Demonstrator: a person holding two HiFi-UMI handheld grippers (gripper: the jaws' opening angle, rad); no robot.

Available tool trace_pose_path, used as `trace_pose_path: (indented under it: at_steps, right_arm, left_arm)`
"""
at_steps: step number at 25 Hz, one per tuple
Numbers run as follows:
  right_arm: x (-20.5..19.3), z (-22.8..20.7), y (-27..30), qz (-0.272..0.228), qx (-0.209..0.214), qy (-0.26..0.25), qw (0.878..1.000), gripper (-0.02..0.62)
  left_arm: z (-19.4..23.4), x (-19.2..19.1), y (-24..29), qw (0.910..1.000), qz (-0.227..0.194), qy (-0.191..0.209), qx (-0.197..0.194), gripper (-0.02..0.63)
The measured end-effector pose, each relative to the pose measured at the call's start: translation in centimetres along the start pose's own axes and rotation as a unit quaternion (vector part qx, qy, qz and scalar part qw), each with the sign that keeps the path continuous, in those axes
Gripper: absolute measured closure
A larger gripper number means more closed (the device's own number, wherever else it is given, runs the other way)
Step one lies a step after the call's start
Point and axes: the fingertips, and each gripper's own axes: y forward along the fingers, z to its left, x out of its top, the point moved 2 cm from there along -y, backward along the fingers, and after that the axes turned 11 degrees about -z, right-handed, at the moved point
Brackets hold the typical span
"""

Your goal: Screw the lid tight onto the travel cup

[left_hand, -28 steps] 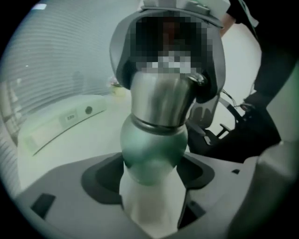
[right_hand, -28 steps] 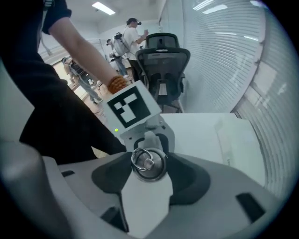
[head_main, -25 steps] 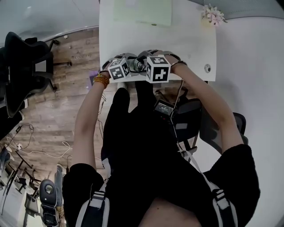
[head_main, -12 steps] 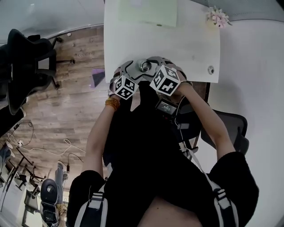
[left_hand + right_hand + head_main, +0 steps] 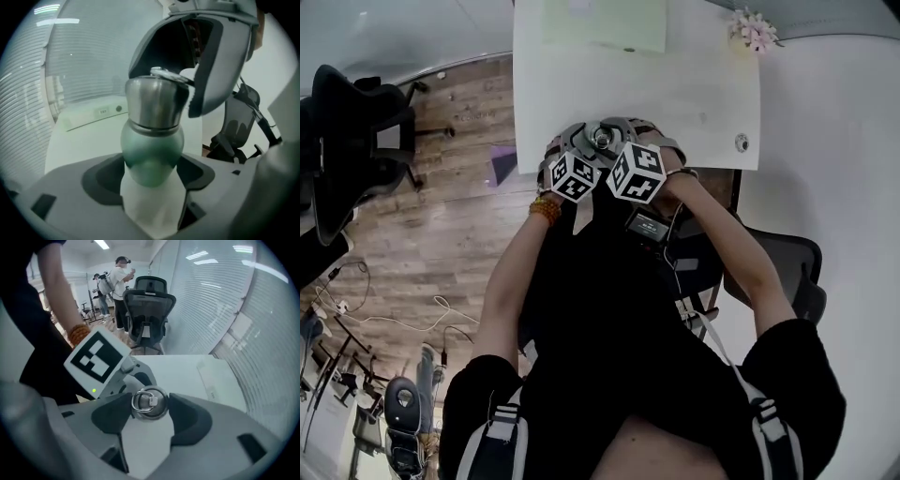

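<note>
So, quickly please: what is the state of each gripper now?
Left gripper: jaws just closed further, gripping the travel cup.
Right gripper: jaws just closed further, gripping the lid.

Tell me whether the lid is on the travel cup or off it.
On. In the left gripper view the steel lid sits on top of the green travel cup. Whether it is screwed tight cannot be told.

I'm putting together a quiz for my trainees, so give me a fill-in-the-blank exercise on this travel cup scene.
The rounded lower body of the metal travel cup is ____ in colour.
On the round steel lid lies a small metal ____.
The flat rectangular table is ____.
At its far ____ corner sit small pink flowers.
Missing words: green, ring, white, right.
</note>
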Motion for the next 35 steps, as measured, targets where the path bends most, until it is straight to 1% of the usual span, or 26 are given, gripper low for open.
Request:
trace_pose_path:
  at_steps: [3, 5, 7, 10, 11, 12, 13, 14, 15, 16, 17, 18, 19, 20, 21, 23, 24, 25, 26, 27, 28, 29, 30, 32, 33, 35]
  right_arm:
    - [0.1, 0.4, 0.0, -0.007, 0.021, -0.054, 0.998, 0.344]
    - [0.1, 0.7, 0.1, -0.004, 0.049, -0.093, 0.994, 0.344]
    - [0.2, 0.7, 0.3, 0.006, 0.085, -0.137, 0.987, 0.344]
    - [0.4, 0.9, 0.5, 0.019, 0.143, -0.187, 0.972, 0.344]
    - [0.5, 1.0, 0.5, 0.024, 0.157, -0.201, 0.967, 0.344]
    - [0.7, 1.1, 0.5, 0.027, 0.166, -0.213, 0.963, 0.344]
    - [0.7, 1.2, 0.5, 0.029, 0.168, -0.221, 0.960, 0.344]
    - [0.8, 1.4, 0.5, 0.028, 0.166, -0.223, 0.960, 0.342]
    - [0.8, 1.5, 0.5, 0.022, 0.161, -0.215, 0.963, 0.338]
    - [0.8, 1.6, 0.4, 0.012, 0.152, -0.196, 0.969, 0.333]
    - [0.9, 1.5, 0.3, -0.003, 0.142, -0.160, 0.977, 0.307]
    - [1.1, 1.3, 0.0, -0.023, 0.131, -0.108, 0.985, 0.282]
    - [1.4, 1.1, -0.4, -0.043, 0.117, -0.044, 0.991, 0.276]
    - [1.5, 0.7, -0.7, -0.059, 0.100, 0.024, 0.993, 0.273]
    - [1.5, 0.3, -1.0, -0.069, 0.078, 0.091, 0.990, 0.273]
    - [1.3, -0.2, -0.9, -0.073, 0.033, 0.209, 0.975, 0.275]
    - [1.3, -0.3, -0.6, -0.068, 0.015, 0.251, 0.966, 0.275]
    - [1.1, -0.4, -0.3, -0.056, -0.002, 0.275, 0.960, 0.275]
    - [1.0, -0.4, 0.0, -0.040, -0.016, 0.281, 0.959, 0.275]
    - [0.9, -0.4, 0.3, -0.024, -0.028, 0.272, 0.961, 0.279]
    - [0.9, -0.5, 0.5, -0.012, -0.037, 0.258, 0.965, 0.312]
    - [0.9, -0.5, 0.7, -0.006, -0.043, 0.244, 0.969, 0.348]
    - [1.0, -0.6, 0.8, -0.003, -0.046, 0.232, 0.972, 0.348]
    - [1.1, -0.6, 0.9, -0.006, -0.041, 0.215, 0.976, 0.350]
    - [1.0, -0.5, 0.8, -0.008, -0.034, 0.207, 0.978, 0.351]
    - [0.9, -0.2, 0.7, -0.014, -0.012, 0.180, 0.984, 0.351]
  left_arm:
    - [0.0, -0.2, -0.1, 0.9965, 0.014, 0.034, -0.075, 0.253]
    - [0.1, -0.3, -0.2, 0.9892, 0.023, 0.063, -0.130, 0.252]
    - [0.3, -0.4, -0.2, 0.9768, 0.036, 0.098, -0.187, 0.252]
    - [0.4, -0.5, -0.4, 0.9496, 0.062, 0.147, -0.270, 0.249]
    - [0.4, -0.5, -0.5, 0.9405, 0.067, 0.160, -0.292, 0.249]
    - [0.3, -0.4, -0.7, 0.9334, 0.068, 0.169, -0.309, 0.249]
    - [0.3, -0.4, -0.7, 0.9292, 0.067, 0.175, -0.318, 0.249]
    - [0.3, -0.4, -0.8, 0.9282, 0.063, 0.179, -0.320, 0.247]
    - [0.2, -0.4, -0.9, 0.9306, 0.058, 0.179, -0.314, 0.244]
    - [0.3, -0.4, -1.0, 0.9363, 0.051, 0.177, -0.299, 0.241]
    - [0.4, -0.3, -1.1, 0.9446, 0.042, 0.169, -0.278, 0.233]
    - [0.6, -0.3, -1.4, 0.9545, 0.030, 0.156, -0.252, 0.232]
    - [0.8, -0.2, -1.7, 0.9648, 0.015, 0.137, -0.224, 0.232]
    - [1.0, 0.0, -2.0, 0.9747, 0.001, 0.112, -0.193, 0.232]
    - [1.0, 0.0, -2.3, 0.9830, -0.011, 0.087, -0.161, 0.231]
    - [0.9, 0.0, -2.3, 0.9943, -0.021, 0.046, -0.094, 0.232]
    - [0.7, -0.2, -2.1, 0.9975, -0.019, 0.031, -0.061, 0.232]
    - [0.5, -0.4, -1.8, 0.9993, -0.014, 0.015, -0.032, 0.232]
    - [0.2, -0.5, -1.5, 0.9999, -0.010, -0.001, -0.006, 0.232]
    - [0.0, -0.6, -1.3, 0.9997, -0.005, -0.016, 0.015, 0.232]
    - [0.0, -0.6, -1.0, 0.9991, -0.001, -0.027, 0.031, 0.233]
    - [0.1, -0.7, -0.9, 0.9985, 0.005, -0.035, 0.041, 0.239]
    - [0.2, -0.8, -0.7, 0.9982, 0.010, -0.040, 0.043, 0.239]
    - [0.2, -0.8, -0.6, 0.9986, 0.012, -0.041, 0.031, 0.241]
    - [0.1, -0.7, -0.6, 0.9992, 0.011, -0.033, 0.020, 0.241]
    - [0.1, -0.7, -0.6, 0.9998, 0.015, -0.005, -0.012, 0.241]
